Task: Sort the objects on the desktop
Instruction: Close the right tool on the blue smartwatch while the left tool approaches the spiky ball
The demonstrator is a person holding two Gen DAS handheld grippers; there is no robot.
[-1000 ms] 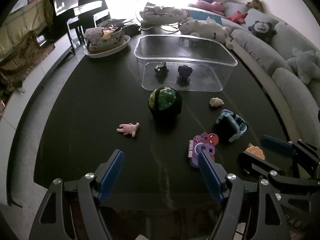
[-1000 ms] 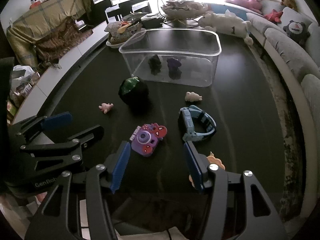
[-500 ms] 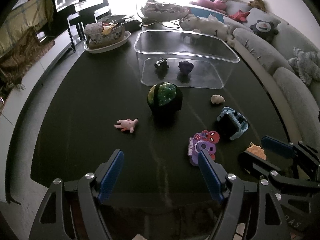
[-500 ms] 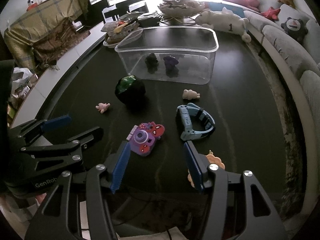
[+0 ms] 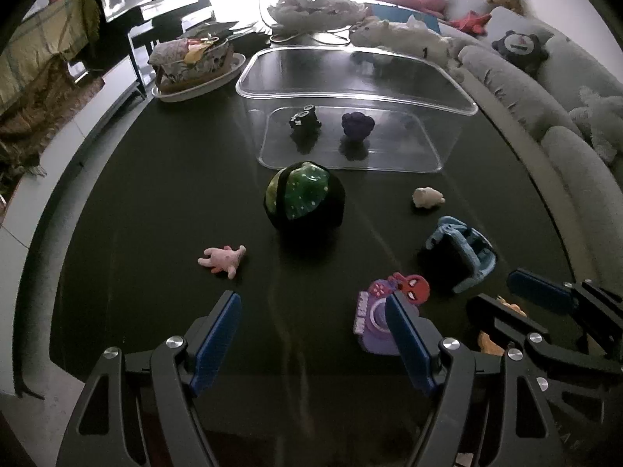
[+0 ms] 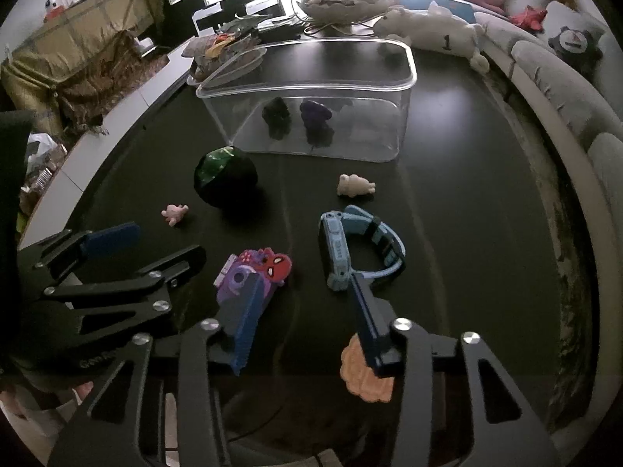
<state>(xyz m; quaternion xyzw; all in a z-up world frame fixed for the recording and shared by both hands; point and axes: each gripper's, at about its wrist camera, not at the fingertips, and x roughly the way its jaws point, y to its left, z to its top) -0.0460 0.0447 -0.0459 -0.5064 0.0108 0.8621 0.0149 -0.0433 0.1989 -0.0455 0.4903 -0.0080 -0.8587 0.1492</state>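
Observation:
A clear plastic bin point(image 5: 428, 97) point(image 6: 397, 124) stands on the dark table and holds a black toy point(image 5: 304, 118) and a purple toy point(image 5: 357, 124). In front of it lie a green-and-black ball point(image 5: 305, 200) point(image 6: 225, 175), a pink figure point(image 5: 222, 258) point(image 6: 175, 213), a cream figure point(image 5: 427, 197) point(image 6: 355, 185), a blue watch point(image 5: 463, 253) point(image 6: 362, 247), a purple camera charm point(image 5: 373, 317) point(image 6: 249, 272) and an orange piece point(image 6: 362, 377). My left gripper point(image 5: 311, 317) is open and empty. My right gripper point(image 6: 305, 299) is open and empty, between the charm and the watch.
A dish with a patterned basket point(image 5: 190, 62) stands back left. A white plush point(image 6: 432, 33) and a bowl on a stand point(image 5: 315, 11) sit behind the bin. A grey sofa point(image 5: 545, 109) runs along the right edge.
Both grippers have moved forward over the table towards the objects, which look nearer. The right gripper's fingers now reach the charm and the watch. Both stay open.

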